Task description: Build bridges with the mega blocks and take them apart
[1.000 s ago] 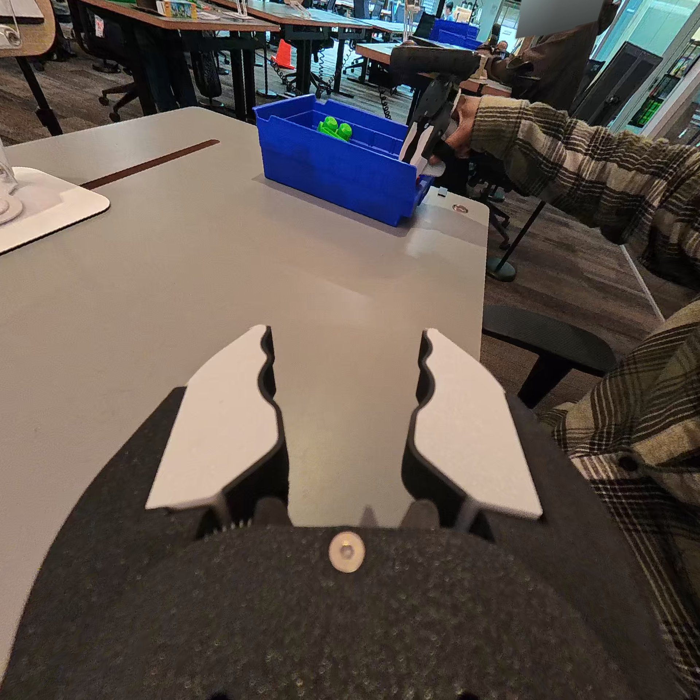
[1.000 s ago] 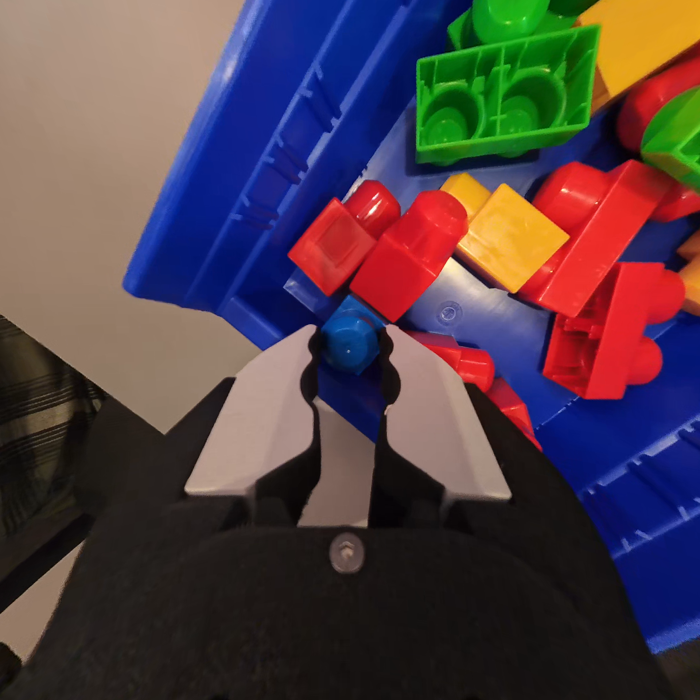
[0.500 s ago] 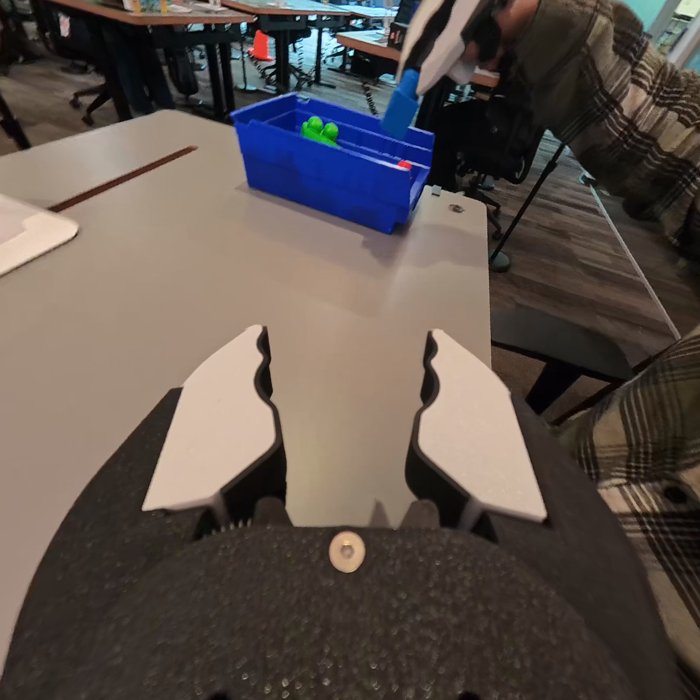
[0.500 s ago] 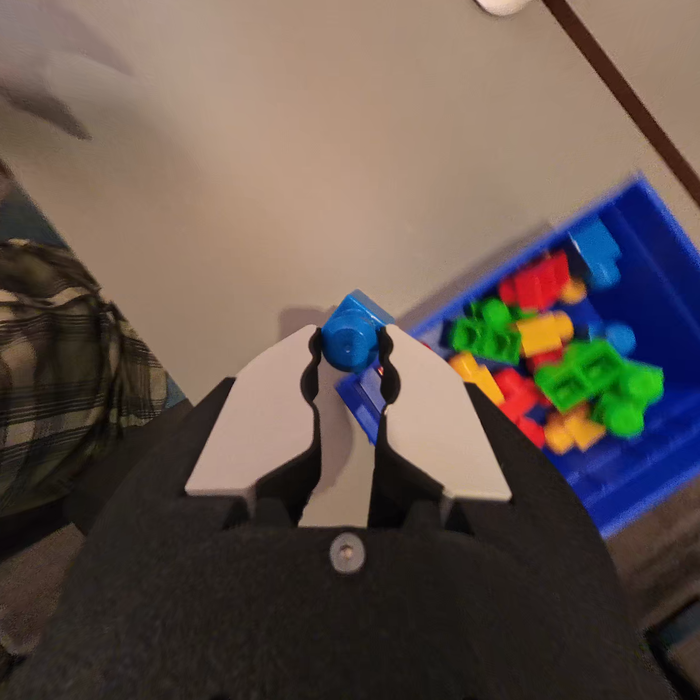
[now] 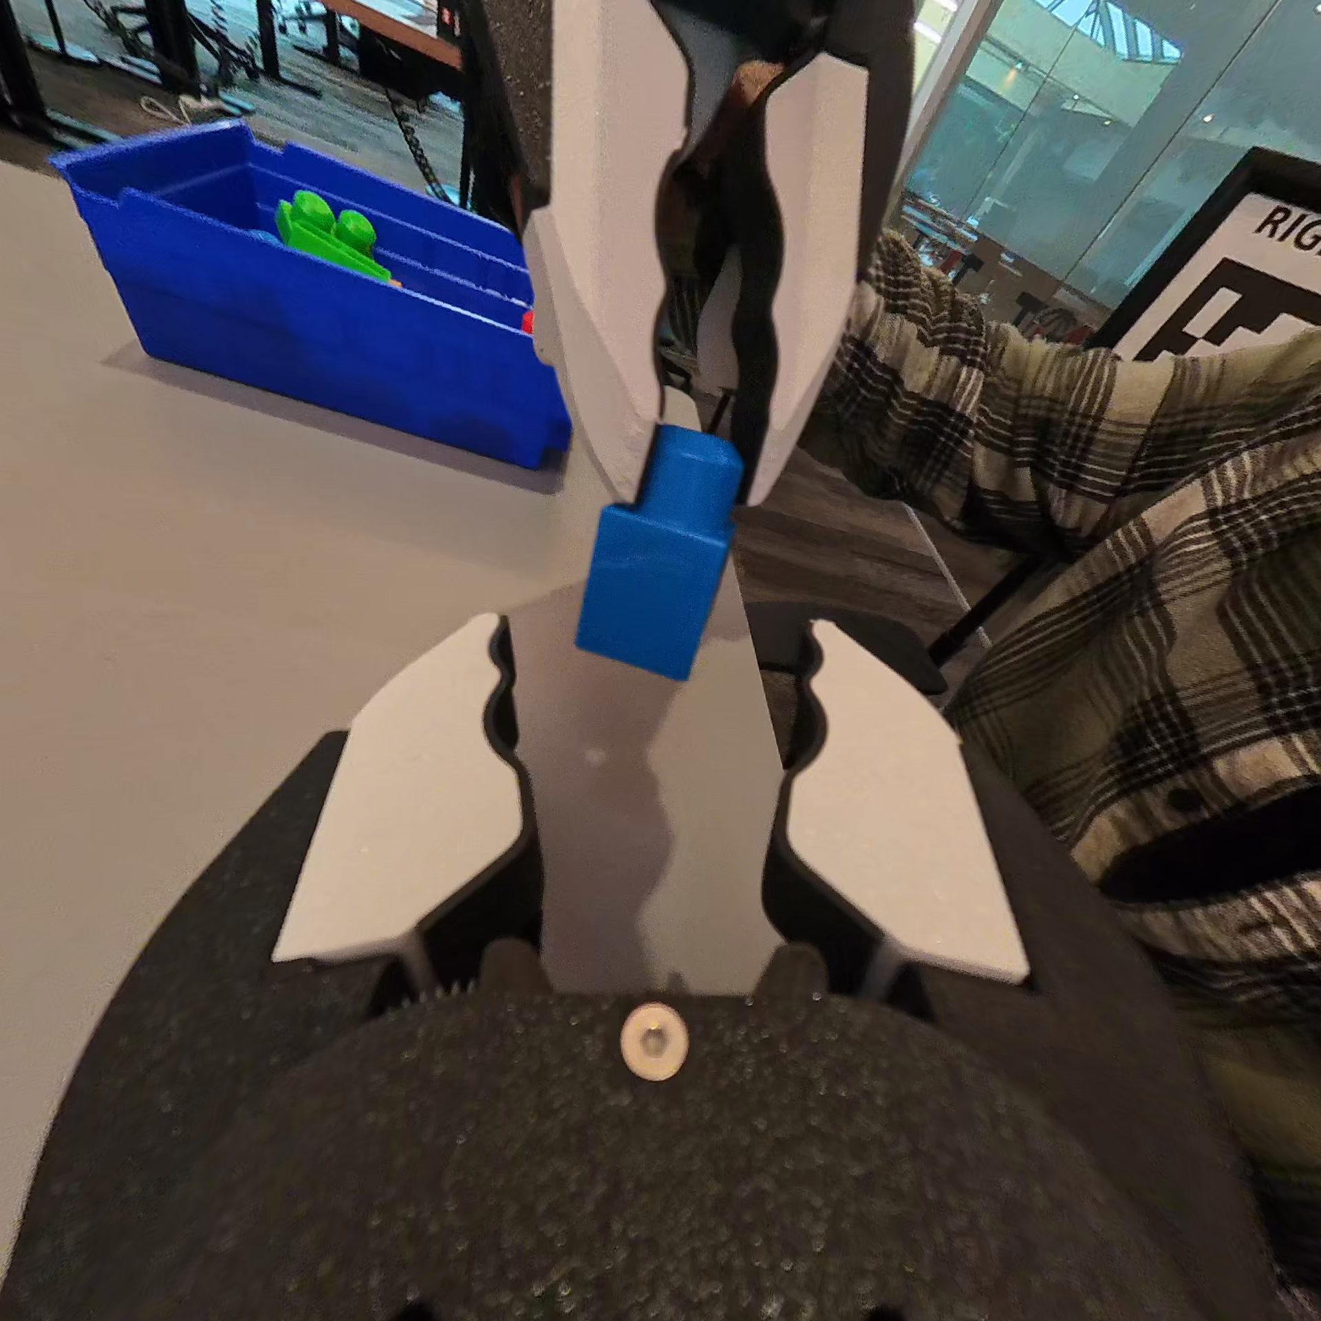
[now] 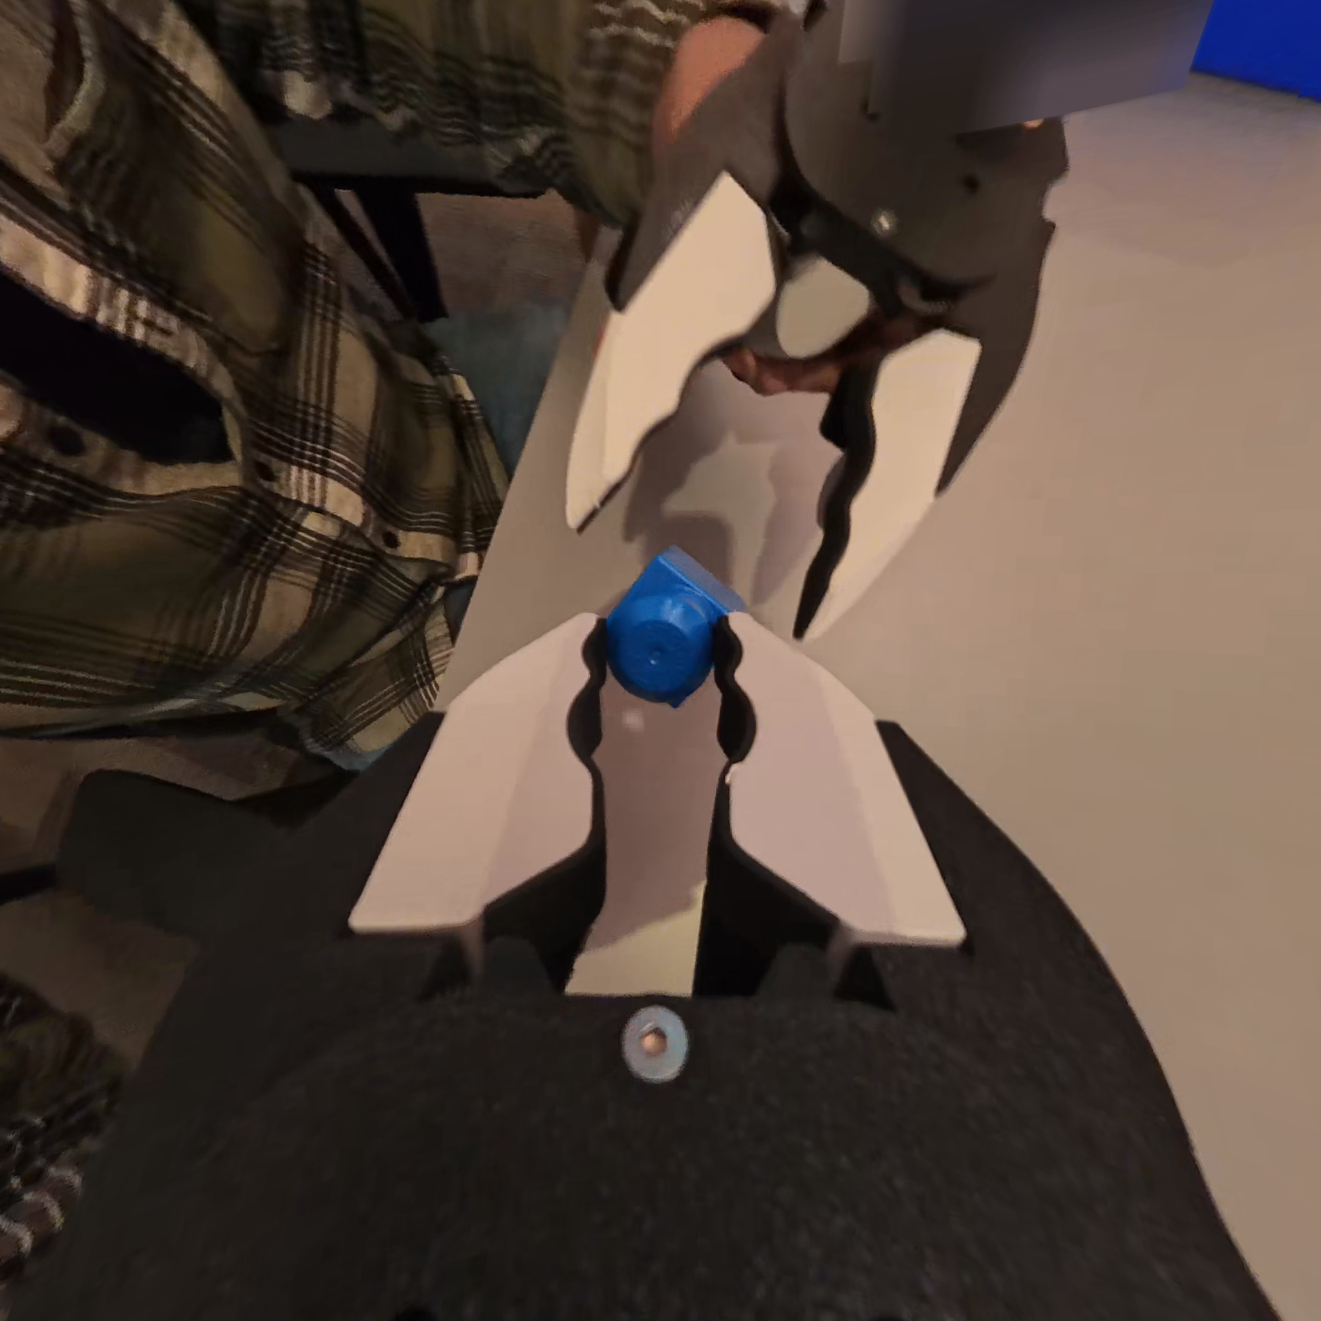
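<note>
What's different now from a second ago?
The right gripper, already clamped on the blue block, lifted it out of the bin and carried it across the table to just in front of the left gripper. The left gripper stayed open and empty; the bin did not move.

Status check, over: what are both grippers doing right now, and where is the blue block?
Right gripper shut on the small blue plastic block by its stud, above the grey table. Left gripper open, empty, just below the block. Nothing between them.

grey table point(image 5: 214, 572), plaid shirt sleeve point(image 5: 1144, 643), black-framed sign point(image 5: 1229, 286), dark wood floor point(image 5: 843, 557)
</note>
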`<state>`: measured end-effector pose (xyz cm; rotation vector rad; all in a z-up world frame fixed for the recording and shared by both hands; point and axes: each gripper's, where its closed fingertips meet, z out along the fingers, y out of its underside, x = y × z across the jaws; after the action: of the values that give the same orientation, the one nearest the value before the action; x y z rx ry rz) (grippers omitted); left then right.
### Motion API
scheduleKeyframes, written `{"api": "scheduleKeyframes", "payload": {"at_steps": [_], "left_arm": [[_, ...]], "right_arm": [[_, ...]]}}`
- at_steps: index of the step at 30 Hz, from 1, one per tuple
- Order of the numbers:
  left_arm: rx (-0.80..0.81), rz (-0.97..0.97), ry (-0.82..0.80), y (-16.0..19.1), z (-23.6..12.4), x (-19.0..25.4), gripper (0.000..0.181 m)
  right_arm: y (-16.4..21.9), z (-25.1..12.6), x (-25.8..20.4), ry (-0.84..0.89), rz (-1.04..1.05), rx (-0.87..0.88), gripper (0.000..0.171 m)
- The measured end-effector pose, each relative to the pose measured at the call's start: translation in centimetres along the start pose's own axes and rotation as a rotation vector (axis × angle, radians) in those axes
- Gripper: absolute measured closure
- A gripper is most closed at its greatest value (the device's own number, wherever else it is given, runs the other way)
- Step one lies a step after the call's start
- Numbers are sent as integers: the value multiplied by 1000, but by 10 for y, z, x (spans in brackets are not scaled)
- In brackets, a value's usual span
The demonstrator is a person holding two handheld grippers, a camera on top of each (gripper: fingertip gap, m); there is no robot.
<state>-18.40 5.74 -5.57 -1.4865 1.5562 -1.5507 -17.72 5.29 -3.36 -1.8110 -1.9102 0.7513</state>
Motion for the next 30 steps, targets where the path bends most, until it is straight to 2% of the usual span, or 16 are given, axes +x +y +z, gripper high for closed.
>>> {"api": "scheduleKeyframes", "payload": {"at_steps": [6,9,14,15,17,19,22,25,28,30], "left_arm": [[-52,-51,89,19,0,4,121],[-58,-47,136,24,1,9,140],[-34,-23,113,25,-3,8,143],[-16,-31,99,22,-5,7,143],[19,-44,54,19,-13,2,143],[28,-41,-56,18,-35,-6,144],[40,-17,-363,9,-113,-26,144],[-10,14,-811,5,-240,-49,144],[-137,-96,-1129,32,-362,-62,143],[-143,-230,-1224,59,-419,-69,143]], "right_arm": [[-19,19,6,-70,-62,18,143],[-21,24,7,-104,-68,22,143],[-23,25,10,-103,-66,66,143],[-25,23,15,-76,-54,87,140],[-30,13,29,20,-6,156,110],[-31,-1,40,115,83,243,96],[-21,-20,40,214,195,384,99],[6,-32,41,321,307,457,99],[31,-33,38,354,445,513,89],[46,-30,36,387,498,527,82]]}}
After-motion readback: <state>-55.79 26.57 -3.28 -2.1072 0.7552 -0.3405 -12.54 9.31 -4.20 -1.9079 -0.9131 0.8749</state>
